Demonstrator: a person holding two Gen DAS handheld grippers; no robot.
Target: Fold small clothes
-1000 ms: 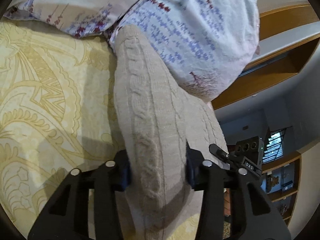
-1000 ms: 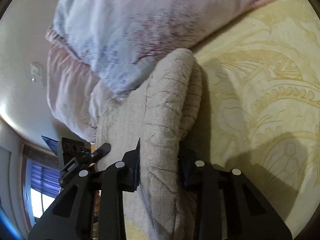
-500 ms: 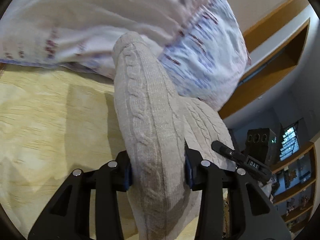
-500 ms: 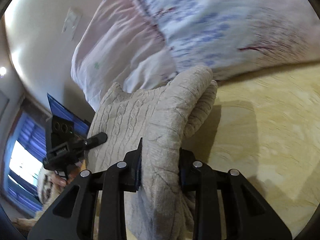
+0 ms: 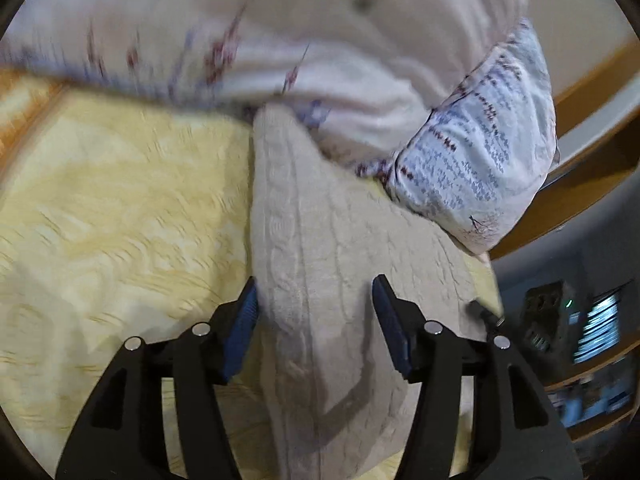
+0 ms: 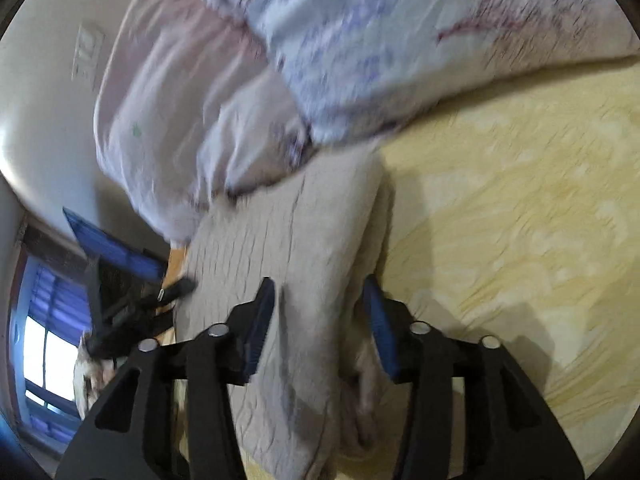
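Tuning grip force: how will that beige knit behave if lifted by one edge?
Probably floppy: the knit lies in soft rounded folds on the bedspread. Likely not slippery, given its raised cable texture. Seems bulky, so the open left gripper may need a wide bite.

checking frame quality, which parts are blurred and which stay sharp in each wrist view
Left wrist: the yellow bedspread and pillows are smeared, the left claw crisp. Right wrist: the pillows and beige knit sweater streak, the right claw sharp.
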